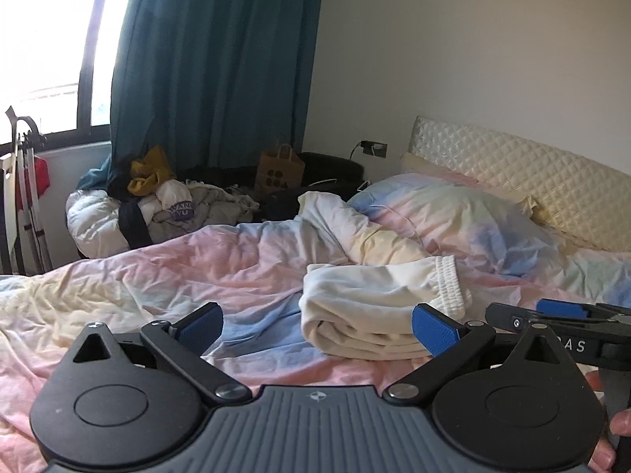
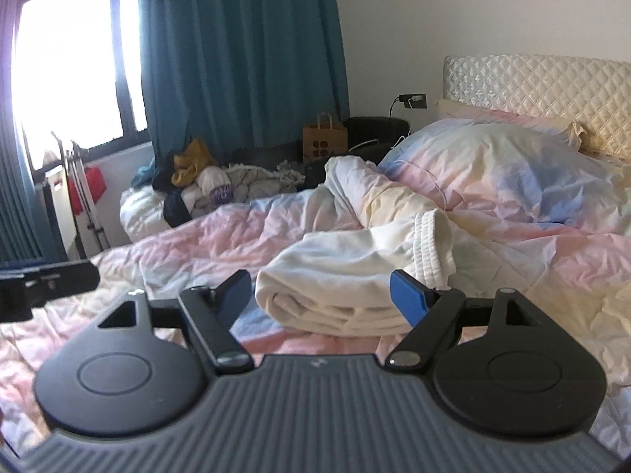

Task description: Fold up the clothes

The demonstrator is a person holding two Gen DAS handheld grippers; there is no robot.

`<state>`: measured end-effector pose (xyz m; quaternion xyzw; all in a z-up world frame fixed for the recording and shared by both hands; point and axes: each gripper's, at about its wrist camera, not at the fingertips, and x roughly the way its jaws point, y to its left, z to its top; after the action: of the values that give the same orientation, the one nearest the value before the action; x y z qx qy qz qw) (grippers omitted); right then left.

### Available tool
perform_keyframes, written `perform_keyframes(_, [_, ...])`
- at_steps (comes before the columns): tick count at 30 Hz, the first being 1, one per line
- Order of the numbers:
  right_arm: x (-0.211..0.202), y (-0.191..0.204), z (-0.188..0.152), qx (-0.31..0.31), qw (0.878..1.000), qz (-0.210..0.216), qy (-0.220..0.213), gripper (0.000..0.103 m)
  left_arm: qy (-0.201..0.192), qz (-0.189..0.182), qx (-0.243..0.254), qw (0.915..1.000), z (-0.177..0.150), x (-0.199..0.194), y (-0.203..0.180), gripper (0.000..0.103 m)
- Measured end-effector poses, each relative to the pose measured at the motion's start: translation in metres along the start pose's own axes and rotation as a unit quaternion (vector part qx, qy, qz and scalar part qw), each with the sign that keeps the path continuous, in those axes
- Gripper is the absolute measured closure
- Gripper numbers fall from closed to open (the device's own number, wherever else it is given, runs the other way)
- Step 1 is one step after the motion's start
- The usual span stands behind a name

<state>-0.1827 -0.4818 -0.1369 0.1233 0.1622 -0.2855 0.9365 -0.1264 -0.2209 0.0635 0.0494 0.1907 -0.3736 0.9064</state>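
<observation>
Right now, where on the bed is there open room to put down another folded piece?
Open duvet lies left of the folded white garment, in front of the left gripper. Behind it, bunched duvet and the pillow crowd in; the clothes pile fills the far side.

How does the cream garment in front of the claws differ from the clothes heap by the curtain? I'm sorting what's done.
The cream garment is a single piece folded into flat, stacked layers; the clothes heap is many crumpled items, unfolded. The garment is one pale colour; the heap mixes mustard, black, grey and white. The garment lies on the pastel duvet just ahead of the open right claw; the heap sits beyond the bed, by the teal curtain. Neither is gripped.
</observation>
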Motion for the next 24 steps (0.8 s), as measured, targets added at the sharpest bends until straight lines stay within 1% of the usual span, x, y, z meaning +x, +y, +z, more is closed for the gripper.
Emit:
perform_keyframes(4, [0.000, 0.004, -0.008, 0.000, 1.000, -0.012, 0.008, 0.023, 0.004, -0.004, 0.001, 1.0000, -0.003, 0.000, 0.003, 0.000])
perform_keyframes(7, [-0.003, 0.008, -0.012, -0.012, 1.000, -0.022, 0.010, 0.023, 0.008, -0.003, -0.002, 1.0000, -0.004, 0.002, 0.005, 0.000])
perform_keyframes(14, [-0.007, 0.012, -0.011, -0.019, 0.999, -0.031, 0.008, 0.023, 0.014, 0.010, 0.000, 0.9999, -0.005, 0.006, 0.005, 0.000])
perform_keyframes(18, [-0.009, 0.015, -0.011, -0.027, 0.999, -0.035, 0.006, 0.023, 0.016, 0.009, 0.003, 0.9998, -0.006, 0.005, 0.003, 0.000])
perform_keyframes(24, [-0.011, 0.014, -0.012, -0.021, 0.999, -0.037, 0.008, 0.023, 0.018, 0.011, 0.012, 0.9997, -0.008, 0.005, -0.001, 0.000])
